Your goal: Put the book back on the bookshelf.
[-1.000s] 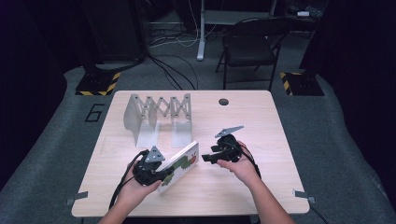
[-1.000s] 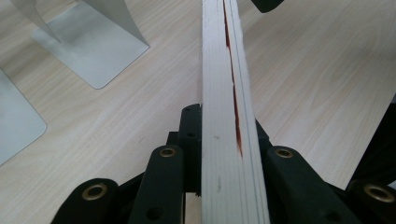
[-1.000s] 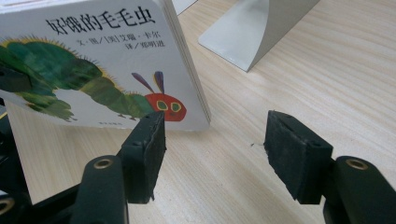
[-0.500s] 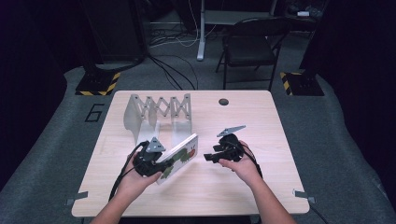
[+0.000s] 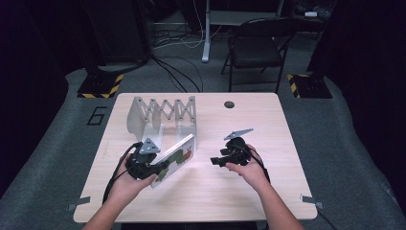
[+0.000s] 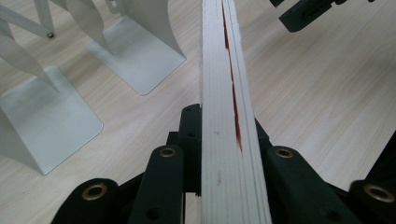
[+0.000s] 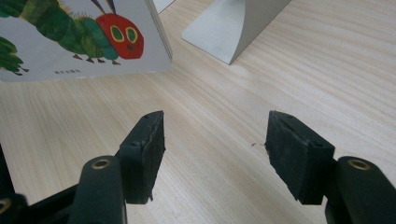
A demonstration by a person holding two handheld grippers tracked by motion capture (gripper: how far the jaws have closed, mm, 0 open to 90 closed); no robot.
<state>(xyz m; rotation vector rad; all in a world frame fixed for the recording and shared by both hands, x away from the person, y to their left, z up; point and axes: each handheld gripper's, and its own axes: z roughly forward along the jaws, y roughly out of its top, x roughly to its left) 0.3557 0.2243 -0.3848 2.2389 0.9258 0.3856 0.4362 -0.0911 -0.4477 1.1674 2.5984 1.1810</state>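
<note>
A pale wooden worktop [image 5: 268, 129] carries a grey accordion-style rack [image 5: 163, 115] near its far left. Just in front, the left gripper [image 5: 160, 168] clamps a caterpillar picture book [image 5: 174, 158] by its edge, tilted. The right gripper [image 5: 215, 161] hovers nearby, jaws apart, empty.

High view overhead; gripper views close, sharing book [image 5: 174, 156].

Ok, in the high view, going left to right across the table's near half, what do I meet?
Left gripper → picture book clamped in it → bare tabletop → right gripper, jaws apart, in the person's right hand.
</note>
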